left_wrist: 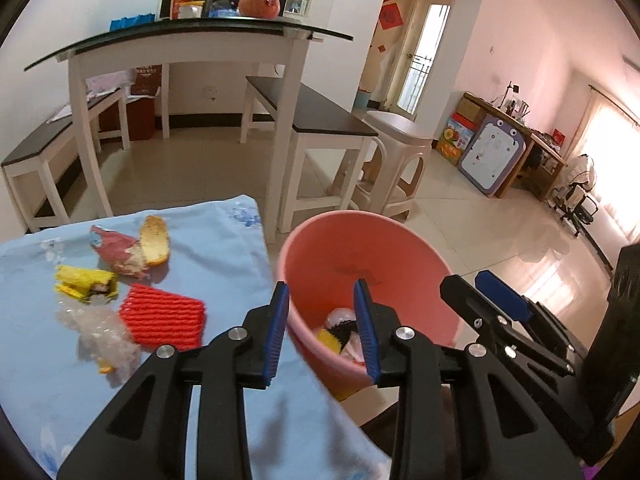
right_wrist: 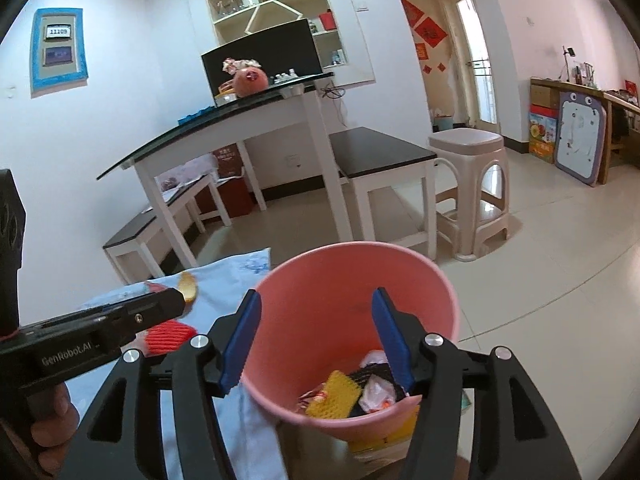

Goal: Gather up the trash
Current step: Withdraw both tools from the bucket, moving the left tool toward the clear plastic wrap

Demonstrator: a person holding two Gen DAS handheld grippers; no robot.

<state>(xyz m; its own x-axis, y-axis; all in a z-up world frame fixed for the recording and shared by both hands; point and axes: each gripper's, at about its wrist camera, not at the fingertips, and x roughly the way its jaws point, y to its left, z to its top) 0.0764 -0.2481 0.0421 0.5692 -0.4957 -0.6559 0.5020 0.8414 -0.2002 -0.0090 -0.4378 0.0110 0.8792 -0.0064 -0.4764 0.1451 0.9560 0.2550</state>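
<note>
At lower centre of both views, the left gripper and right gripper hang over the pink bucket with jaws spread, empty. Inside lies crumpled trash — a yellow foam net, white plastic, partly hidden by blue pads. Left, on the blue cloth: red foam net, banana peel, blurred clear wrap.

Home dining and living room: glass-topped dining table with benches, plastic stool, tiled floor, red paper door decorations, wall shelves.
</note>
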